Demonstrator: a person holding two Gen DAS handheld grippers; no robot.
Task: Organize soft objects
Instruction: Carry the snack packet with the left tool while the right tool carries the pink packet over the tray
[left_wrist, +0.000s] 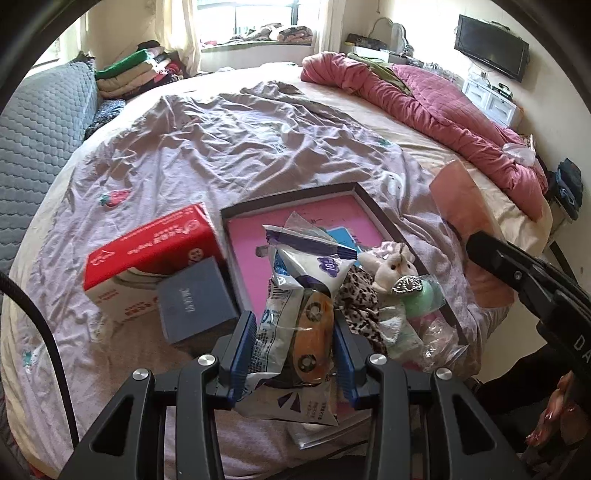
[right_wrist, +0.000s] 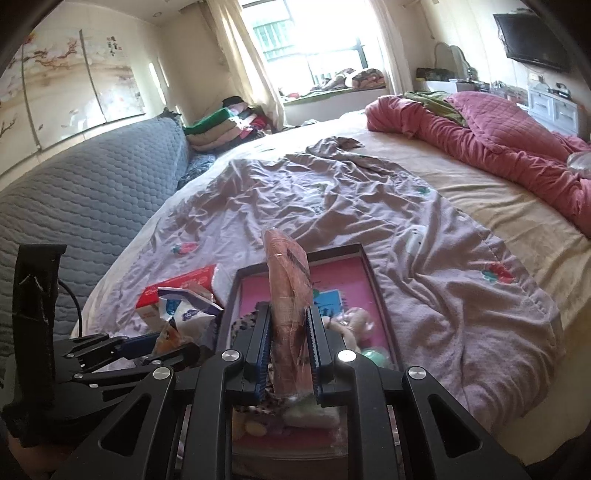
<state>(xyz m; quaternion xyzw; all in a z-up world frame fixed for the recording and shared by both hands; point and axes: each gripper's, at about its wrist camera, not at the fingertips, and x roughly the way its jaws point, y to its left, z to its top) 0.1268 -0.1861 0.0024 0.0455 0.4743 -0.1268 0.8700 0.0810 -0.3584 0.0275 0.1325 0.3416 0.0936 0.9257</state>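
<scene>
My left tool (left_wrist: 295, 339) gripped crinkly packets (left_wrist: 295, 295); only my right view showed the right tool (right_wrist: 290, 354) clamping a pink wrapped pack (right_wrist: 288, 295) above the tray (right_wrist: 365, 258).

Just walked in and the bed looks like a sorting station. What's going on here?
A person is tidying soft things on the bed with a gripper in each hand. The left gripper is shut on a crinkly plastic packet; the right gripper is shut on a pink wrapped bundle. Both are held over a shallow pink-lined tray that holds a plush toy and a leopard-print cloth. A red box sits beside the tray.
</scene>
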